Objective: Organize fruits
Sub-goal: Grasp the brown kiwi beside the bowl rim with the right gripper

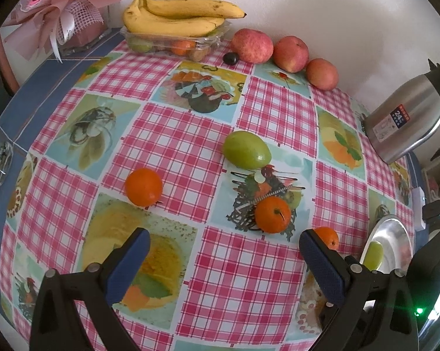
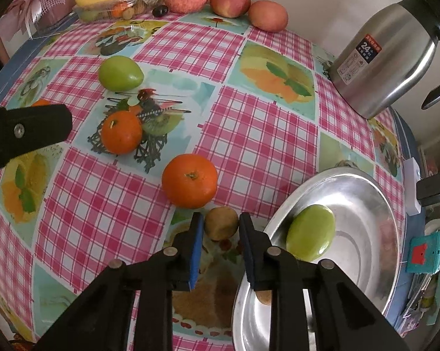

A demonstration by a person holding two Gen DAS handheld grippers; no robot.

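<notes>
Three oranges [image 2: 189,180] [image 2: 121,136] [image 1: 143,187] and one green fruit [image 2: 120,73] lie apart on the checked worktop [image 2: 249,134]. Another green fruit [image 2: 310,235] rests inside the steel bowl [image 2: 366,193]. A small brown fruit [image 2: 221,223] sits just beside the bowl's rim.

wall [image 1: 322,5]: plain white, behind table | table [image 2: 264,122]: pink check cloth with fruit pictures, blue edge | light: soft, even

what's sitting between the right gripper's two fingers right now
A small brownish fruit, perhaps a kiwi, lies between the right gripper fingertips, on the tablecloth; right wrist view.
</notes>
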